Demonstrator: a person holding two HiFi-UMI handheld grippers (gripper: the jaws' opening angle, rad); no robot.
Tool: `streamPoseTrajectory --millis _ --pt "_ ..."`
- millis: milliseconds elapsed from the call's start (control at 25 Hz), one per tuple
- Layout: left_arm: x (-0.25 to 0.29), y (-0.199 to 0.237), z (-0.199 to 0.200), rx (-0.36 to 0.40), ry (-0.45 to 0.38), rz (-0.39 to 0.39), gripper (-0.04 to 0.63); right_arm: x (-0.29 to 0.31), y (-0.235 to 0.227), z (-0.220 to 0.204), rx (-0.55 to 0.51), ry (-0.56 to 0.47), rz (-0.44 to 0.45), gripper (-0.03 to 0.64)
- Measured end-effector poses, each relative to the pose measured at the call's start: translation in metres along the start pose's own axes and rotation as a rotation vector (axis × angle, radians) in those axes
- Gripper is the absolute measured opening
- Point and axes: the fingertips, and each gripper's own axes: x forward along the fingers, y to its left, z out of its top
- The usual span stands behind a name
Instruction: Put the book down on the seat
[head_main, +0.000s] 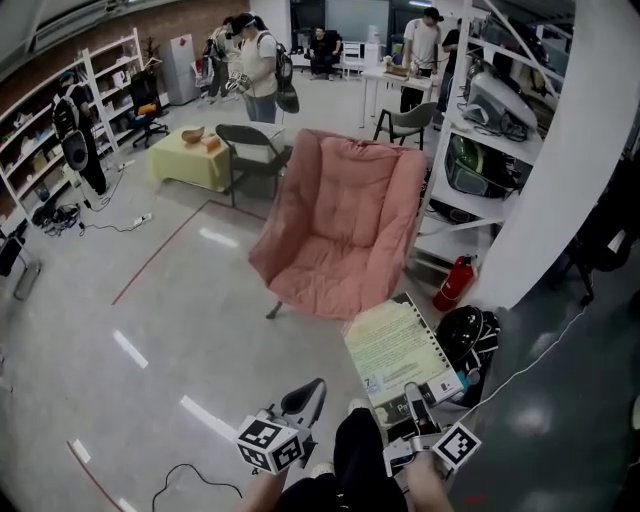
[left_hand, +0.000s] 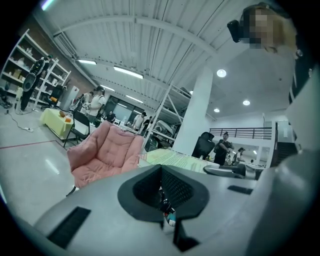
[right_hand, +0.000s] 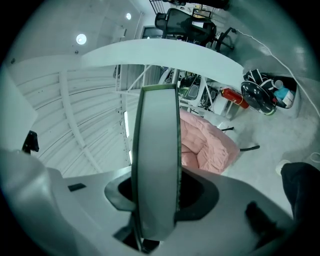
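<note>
Currently my right claw (head_main: 418, 402) pinches the book (head_main: 398, 350) by its near edge, with my 2 jaws clamped on its covers. The book hangs in the air, cover up, short of the pink seat (head_main: 340, 235) and not touching it. My left claw (head_main: 303, 398) is pressed together on nothing, near the book's left side.

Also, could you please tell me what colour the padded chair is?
Pink. The padded chair shows best in the head view.
</note>
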Motion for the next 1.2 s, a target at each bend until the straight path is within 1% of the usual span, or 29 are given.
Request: streamPoseTrajectory --millis 440,640,840,1200 --pt "0.086 0.037 0.028 -0.030 0.000 0.020 0.009 0.084 -0.018 0.043 0.005 0.063 -0.019 0.164" --pt "0.124 0.048 0.045 -0.037 -0.003 0.030 0.009 0.121 -0.022 0.071 -0.005 0.076 -0.020 0.164" --pt "0.162 0.056 0.055 -0.058 0.004 0.036 0.009 0.154 -0.025 0.097 0.013 0.084 -0.023 0.164" --pt "0.238 0.078 0.074 -0.060 0.003 0.065 0.009 0.214 -0.048 0.149 0.002 0.119 -0.029 0.164"
